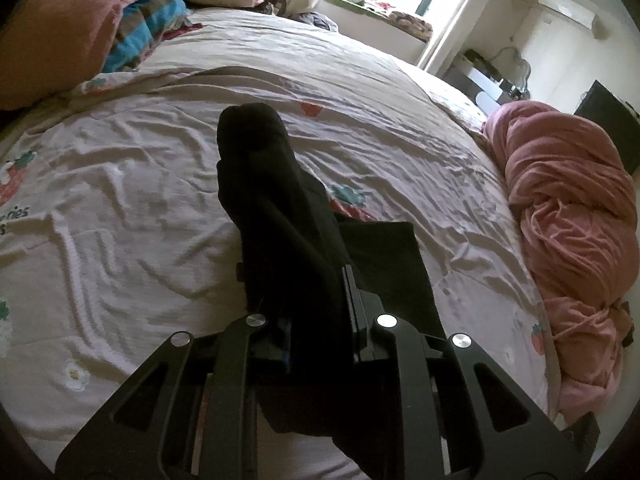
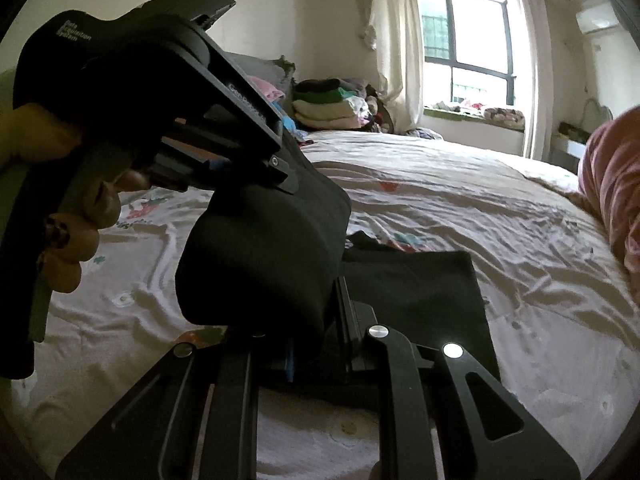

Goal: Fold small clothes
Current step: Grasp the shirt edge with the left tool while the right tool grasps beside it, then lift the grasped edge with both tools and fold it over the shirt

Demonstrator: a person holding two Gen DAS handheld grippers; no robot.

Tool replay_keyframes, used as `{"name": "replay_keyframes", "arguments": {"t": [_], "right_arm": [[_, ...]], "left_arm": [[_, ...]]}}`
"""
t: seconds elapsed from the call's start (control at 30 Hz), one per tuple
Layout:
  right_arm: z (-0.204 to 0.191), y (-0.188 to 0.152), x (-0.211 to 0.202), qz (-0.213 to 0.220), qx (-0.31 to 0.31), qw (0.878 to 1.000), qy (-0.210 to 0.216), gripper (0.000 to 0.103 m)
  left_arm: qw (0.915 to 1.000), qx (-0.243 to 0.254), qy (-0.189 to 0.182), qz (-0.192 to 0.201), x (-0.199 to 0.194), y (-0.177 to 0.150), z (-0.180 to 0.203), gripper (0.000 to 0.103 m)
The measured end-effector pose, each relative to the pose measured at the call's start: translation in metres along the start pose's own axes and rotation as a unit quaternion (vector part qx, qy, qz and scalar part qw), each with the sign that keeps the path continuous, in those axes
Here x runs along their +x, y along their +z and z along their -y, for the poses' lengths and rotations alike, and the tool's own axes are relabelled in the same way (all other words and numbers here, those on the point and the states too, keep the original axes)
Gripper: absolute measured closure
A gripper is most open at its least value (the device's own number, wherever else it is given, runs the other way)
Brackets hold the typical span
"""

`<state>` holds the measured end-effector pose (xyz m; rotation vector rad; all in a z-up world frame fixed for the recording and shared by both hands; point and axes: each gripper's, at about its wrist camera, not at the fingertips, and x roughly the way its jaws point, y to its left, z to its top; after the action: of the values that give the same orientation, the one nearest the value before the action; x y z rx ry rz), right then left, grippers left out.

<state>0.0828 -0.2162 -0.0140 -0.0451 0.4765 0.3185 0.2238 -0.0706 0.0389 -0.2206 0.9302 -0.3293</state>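
Note:
A black garment hangs bunched above the bed, and its lower part lies flat on the sheet. My left gripper is shut on one edge of it; the cloth rises in a thick fold past the fingers. In the right wrist view that left gripper comes in from the upper left, held by a hand, with the black garment draped below it. My right gripper is shut on the same cloth, close beside the left one. The fabric hides both sets of fingertips.
The bed sheet is pale and wrinkled, with strawberry prints. A pink blanket heap lies along the right edge. A salmon pillow and a striped quilt sit at the head. Folded clothes are stacked by the window.

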Motion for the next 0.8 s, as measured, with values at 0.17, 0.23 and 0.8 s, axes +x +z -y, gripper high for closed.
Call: {"name": "replay_keyframes", "arguments": {"t": [0.17,0.23,0.8], "right_arm": [[0.014,-0.005,0.000,-0.010,0.026,1.000,0.005,0.088],[0.018,-0.007,-0.001,-0.013,0.034,0.999,0.006,0.088],[0.051,-0.023,0.003,-0.048,0.106,0.993,0.021,0.088]], "left_arm": [[0.9999,0.007,0.002,-0.010,0.011,-0.001,0.012,0.091],[0.9999,0.009,0.002,-0.014,0.015,-0.001,0.017,0.091],[0.9985,0.026,0.005,-0.048,0.042,-0.003,0.042,0.091]]}}
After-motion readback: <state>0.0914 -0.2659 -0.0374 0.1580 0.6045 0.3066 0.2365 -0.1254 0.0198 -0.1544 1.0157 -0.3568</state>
